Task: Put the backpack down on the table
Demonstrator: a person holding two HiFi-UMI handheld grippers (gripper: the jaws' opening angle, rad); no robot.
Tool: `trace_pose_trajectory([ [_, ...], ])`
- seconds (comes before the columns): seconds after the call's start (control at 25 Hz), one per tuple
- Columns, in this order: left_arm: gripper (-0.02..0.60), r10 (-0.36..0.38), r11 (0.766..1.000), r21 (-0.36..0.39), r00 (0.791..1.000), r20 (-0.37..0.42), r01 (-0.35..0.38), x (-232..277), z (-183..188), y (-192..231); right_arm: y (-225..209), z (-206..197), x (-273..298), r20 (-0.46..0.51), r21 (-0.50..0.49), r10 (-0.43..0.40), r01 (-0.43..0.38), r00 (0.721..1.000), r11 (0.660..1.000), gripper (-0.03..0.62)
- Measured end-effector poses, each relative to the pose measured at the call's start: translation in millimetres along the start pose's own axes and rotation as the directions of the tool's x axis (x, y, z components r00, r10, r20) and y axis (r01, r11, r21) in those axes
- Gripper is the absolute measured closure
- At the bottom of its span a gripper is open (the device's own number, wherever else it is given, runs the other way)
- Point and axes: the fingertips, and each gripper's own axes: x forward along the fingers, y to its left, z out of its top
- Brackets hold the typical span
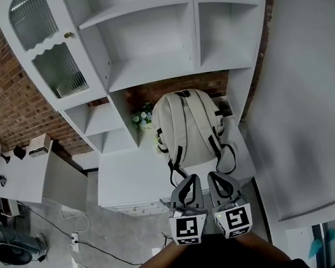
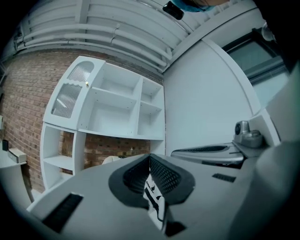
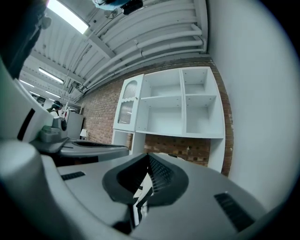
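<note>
Backpack: the cream backpack point(image 1: 188, 127) is on the white table point(image 1: 124, 179), pushed up by the brick wall point(image 1: 143, 95). I cannot tell if it lies flat or leans back.
Long way of the bag: it runs straight away from the person. The handle is at the far end, the bottom end is nearest the claws, and the strap side faces up at the head camera.
Left claw: the left claw point(image 1: 186, 186) is clenched tight on the left strap point(image 2: 156, 199), a white strip with black marks.
Right claw: the right claw point(image 1: 220, 180) is clenched the same way on the right strap point(image 3: 139, 196).
Which hand is nearer: neither. The two claws sit side by side at the near edge of the table, each in line with its own strap (like holding two reins).
Next move, my guess: the bag looks set down already, so both claws need to let go and pull back toward the person.
Around: a bunch of flowers point(image 1: 143, 116) stands just beside the bag on its left. White shelves point(image 1: 153, 33) stand over it. A plain white wall point(image 1: 314, 78) is close on the right.
In the way: nothing sits between the claws and the bag. The black strap loops by the table edge could catch on a claw as it backs off.
</note>
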Motion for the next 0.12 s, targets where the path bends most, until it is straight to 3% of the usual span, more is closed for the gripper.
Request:
trace_pose_trajectory([
  [0.12, 0.565, 0.001, 0.999, 0.037, 1.0, 0.012, -0.002, -4.1, 3.9, 0.7, 2.7, 3.5, 0.6, 0.005, -0.003, 0.004, -0.004, 1.0, 1.0, 0.576],
])
